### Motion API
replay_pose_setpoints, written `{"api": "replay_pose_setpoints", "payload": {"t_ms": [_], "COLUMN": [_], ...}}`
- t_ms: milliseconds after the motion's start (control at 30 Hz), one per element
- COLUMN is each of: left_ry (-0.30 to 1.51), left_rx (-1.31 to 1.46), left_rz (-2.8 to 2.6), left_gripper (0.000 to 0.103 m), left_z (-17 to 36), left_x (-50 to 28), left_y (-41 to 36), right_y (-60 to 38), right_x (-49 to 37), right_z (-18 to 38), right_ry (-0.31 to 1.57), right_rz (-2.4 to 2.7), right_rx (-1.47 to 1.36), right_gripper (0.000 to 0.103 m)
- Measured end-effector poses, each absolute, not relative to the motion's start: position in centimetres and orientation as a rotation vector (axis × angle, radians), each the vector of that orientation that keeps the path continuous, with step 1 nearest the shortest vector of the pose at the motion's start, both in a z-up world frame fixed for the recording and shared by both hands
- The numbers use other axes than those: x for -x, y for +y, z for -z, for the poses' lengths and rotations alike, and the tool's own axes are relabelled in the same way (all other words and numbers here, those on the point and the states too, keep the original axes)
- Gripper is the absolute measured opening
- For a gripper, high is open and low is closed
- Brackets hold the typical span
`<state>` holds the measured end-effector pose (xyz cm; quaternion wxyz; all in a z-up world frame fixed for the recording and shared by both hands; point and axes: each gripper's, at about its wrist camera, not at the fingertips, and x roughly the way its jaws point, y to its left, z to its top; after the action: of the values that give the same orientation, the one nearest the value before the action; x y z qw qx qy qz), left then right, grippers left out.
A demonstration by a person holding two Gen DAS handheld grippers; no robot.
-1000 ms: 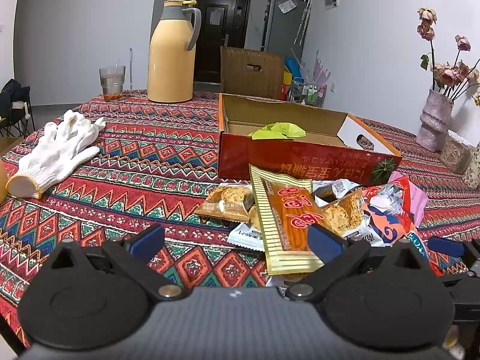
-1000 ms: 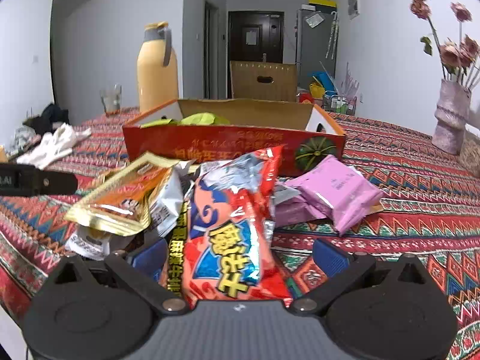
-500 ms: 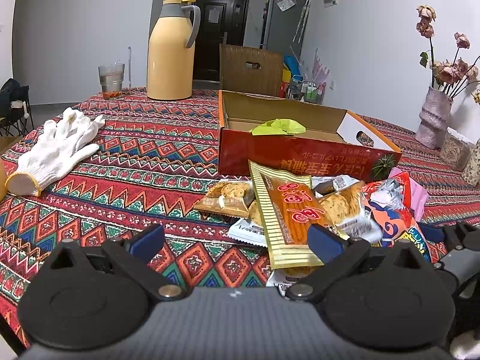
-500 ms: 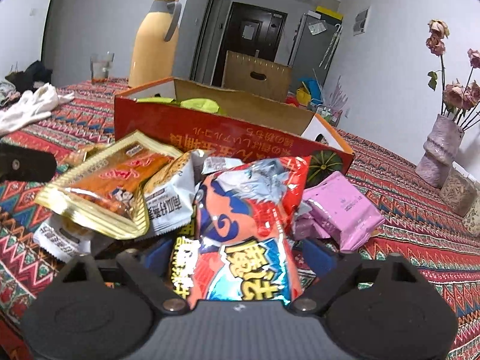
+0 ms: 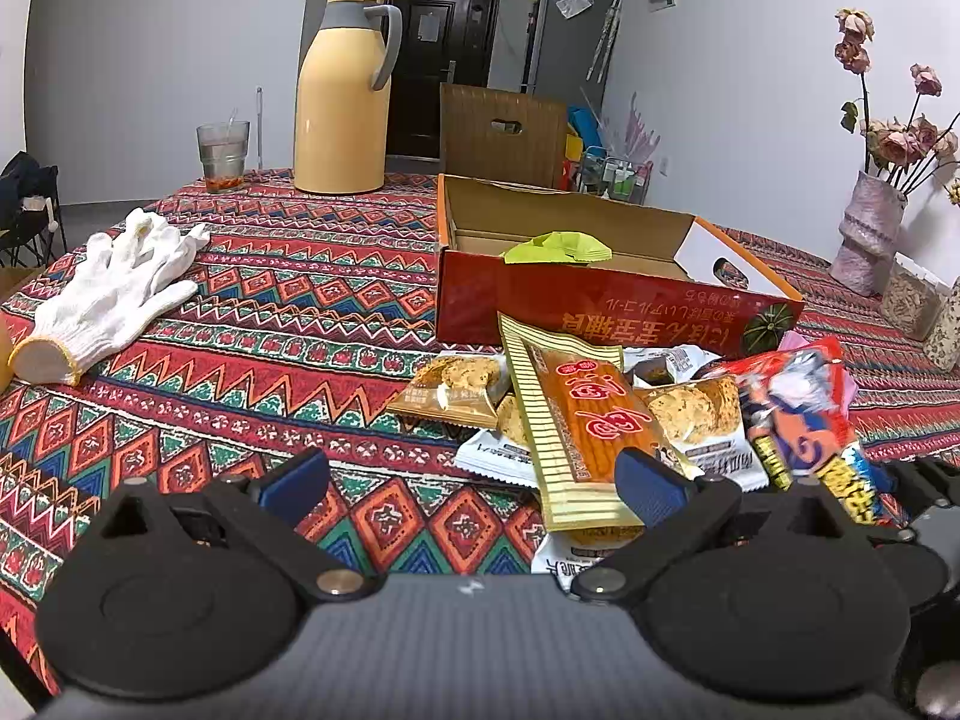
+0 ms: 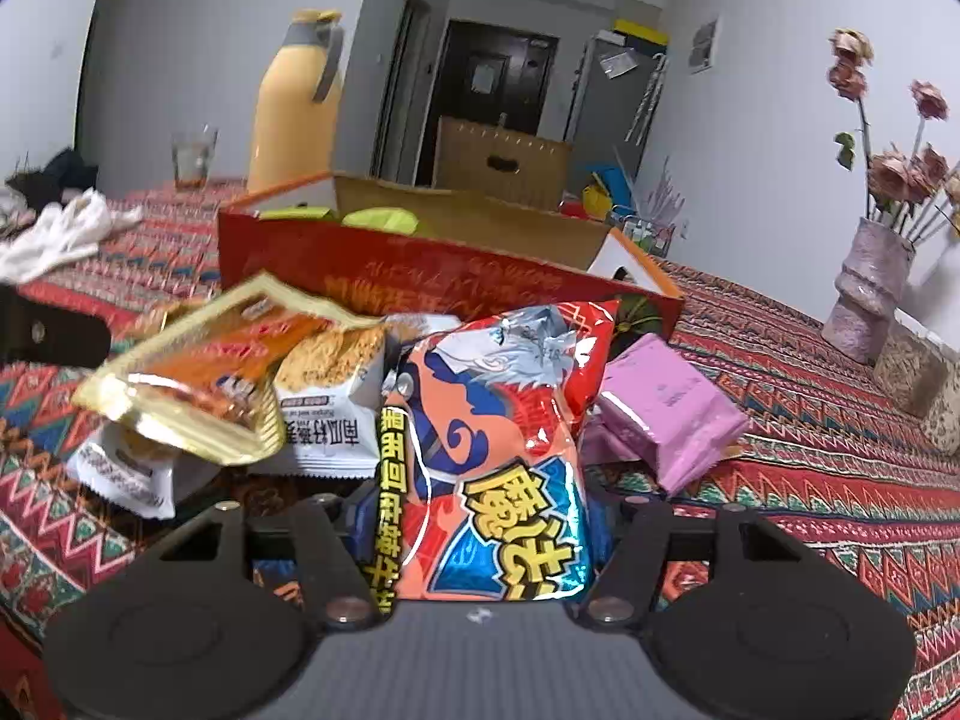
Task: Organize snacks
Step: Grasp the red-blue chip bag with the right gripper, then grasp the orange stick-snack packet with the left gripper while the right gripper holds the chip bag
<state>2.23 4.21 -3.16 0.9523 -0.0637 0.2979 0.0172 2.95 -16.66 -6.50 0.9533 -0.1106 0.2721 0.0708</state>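
A pile of snack packets lies in front of the red cardboard box [image 5: 600, 315] [image 6: 420, 276], which holds a green packet [image 5: 558, 247]. My right gripper [image 6: 480, 516] is closing its jaws on the red and blue snack bag [image 6: 498, 420] [image 5: 798, 414]. Both pads touch the bag's sides near its lower end. My left gripper [image 5: 474, 477] hangs open above the tablecloth with nothing between its fingers. Its right finger stands by the gold and orange packet [image 5: 576, 420] [image 6: 198, 372]. Biscuit packets [image 5: 456, 387] [image 6: 330, 396] lie under and around that one.
Pink packets [image 6: 666, 414] lie right of the pile. A yellow thermos jug [image 5: 342, 96], a glass [image 5: 222, 150] and white gloves [image 5: 114, 294] are on the patterned tablecloth [image 5: 270, 324] at the left. A vase with dried roses [image 5: 864, 240] and jars stand at the right.
The right gripper's fingers have come together onto the red and blue bag, and its view has tilted a little. The left gripper has stayed where it was, open.
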Motion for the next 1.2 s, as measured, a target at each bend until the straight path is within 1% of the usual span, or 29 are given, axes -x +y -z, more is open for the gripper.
{"api": "replay_pose_setpoints", "payload": {"t_ms": [367, 800, 1033, 1100, 1133, 1167, 1200], "left_ry": [0.636, 0.717, 0.767, 0.783, 0.793, 0.805, 0.816], "left_rx": [0.112, 0.043, 0.016, 0.014, 0.022, 0.031, 0.034], "left_rz": [-0.046, -0.079, -0.112, -0.119, -0.122, -0.121, -0.125], "left_gripper": [0.103, 0.103, 0.103, 0.102, 0.099, 0.092, 0.089], "left_z": [2.9, 3.2, 3.9, 4.2, 4.4, 4.6, 4.8], "left_x": [-3.9, -8.8, -11.6, -12.2, -12.5, -12.8, -13.1], "left_y": [3.1, -0.7, -2.2, -2.5, -2.4, -2.3, -2.3], "right_y": [-22.8, -27.9, -29.3, -29.5, -29.5, -29.6, -29.6], "right_x": [-2.2, -4.8, -7.2, -7.5, -7.5, -7.5, -7.6], "right_z": [4.1, 4.5, 6.3, 6.6, 6.6, 6.7, 6.7], "right_ry": [0.451, 0.457, 0.526, 0.537, 0.537, 0.539, 0.54], "right_rz": [-0.092, -0.039, -0.076, -0.094, -0.101, -0.109, -0.114], "right_rx": [0.048, -0.077, -0.153, -0.162, -0.166, -0.168, -0.17], "right_gripper": [0.061, 0.061, 0.061, 0.061, 0.061, 0.061, 0.061]}}
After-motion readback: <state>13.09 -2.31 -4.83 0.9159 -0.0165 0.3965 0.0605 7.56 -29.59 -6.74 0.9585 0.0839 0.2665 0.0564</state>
